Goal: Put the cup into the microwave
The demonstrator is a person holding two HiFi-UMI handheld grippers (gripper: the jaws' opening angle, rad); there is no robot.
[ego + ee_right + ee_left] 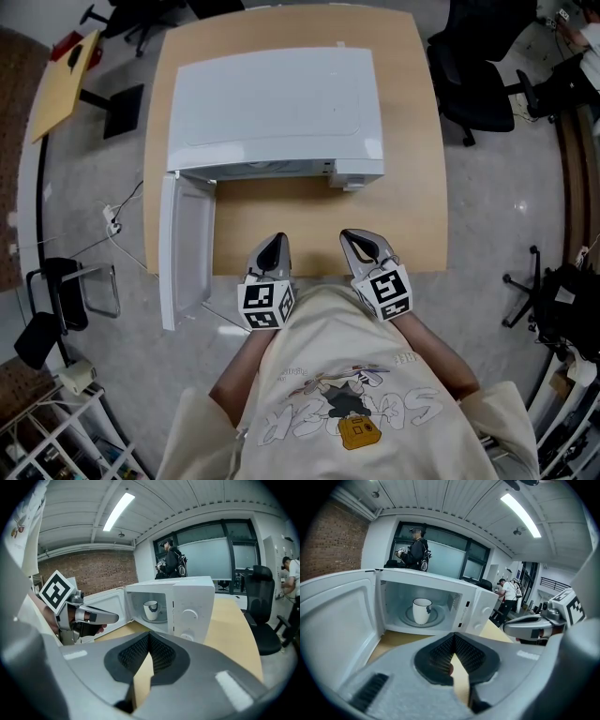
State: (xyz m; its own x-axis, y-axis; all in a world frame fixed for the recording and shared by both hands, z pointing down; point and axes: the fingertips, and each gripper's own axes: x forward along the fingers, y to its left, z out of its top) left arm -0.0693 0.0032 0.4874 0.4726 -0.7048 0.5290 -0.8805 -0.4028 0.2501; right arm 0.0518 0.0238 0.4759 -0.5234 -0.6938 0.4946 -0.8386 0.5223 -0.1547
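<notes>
A white cup (422, 610) (151, 610) stands upright on the glass turntable inside the white microwave (277, 112) (480, 606) (192, 606). The microwave door (183, 248) (333, 616) (110, 604) is swung wide open to the left. My left gripper (275, 242) (453, 639) hovers over the table's near edge, in front of the oven, shut with nothing in it. My right gripper (361, 239) (149, 639) hangs beside it, also shut and empty. Both point toward the oven and are well apart from it.
The microwave sits on a light wooden table (412, 187). Black office chairs (478, 66) (260, 597) stand at the far right. A person (415, 550) (171, 557) stands by the window behind. A wire rack (56, 431) is at the lower left.
</notes>
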